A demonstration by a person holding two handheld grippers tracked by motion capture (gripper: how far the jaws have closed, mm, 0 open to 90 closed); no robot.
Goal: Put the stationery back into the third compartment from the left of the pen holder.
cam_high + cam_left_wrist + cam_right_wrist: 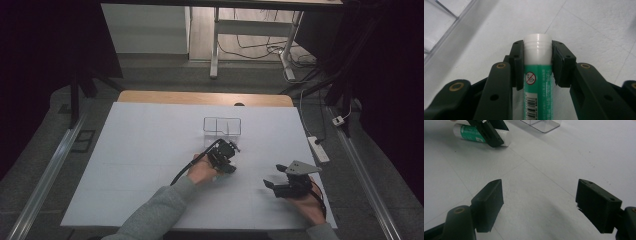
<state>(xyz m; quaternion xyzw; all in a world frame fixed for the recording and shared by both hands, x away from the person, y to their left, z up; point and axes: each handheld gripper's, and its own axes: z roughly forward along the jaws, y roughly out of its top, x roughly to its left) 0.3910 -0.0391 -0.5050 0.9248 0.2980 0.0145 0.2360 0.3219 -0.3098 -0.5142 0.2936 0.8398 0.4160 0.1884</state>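
A glue stick point(537, 62) with a green label and a white cap lies on the white table sheet point(145, 150). My left gripper point(537, 50) is shut on it, with both pads pressed against the cap end. From above, the left gripper point(223, 159) sits just in front of a clear plastic box point(222, 126). The right gripper view shows the same glue stick point(469, 132) lying flat, with a jaw of the left gripper point(490, 132) across it. My right gripper point(274, 176) rests near the front right of the sheet; its jaws point(540, 202) stand wide apart over bare sheet, so it is open.
The clear box point(439, 30) has a divider and stands to the left of the glue stick in the left gripper view. A wooden table edge point(200, 97) runs behind the sheet. On the floor to the right lies a power strip point(318, 149).
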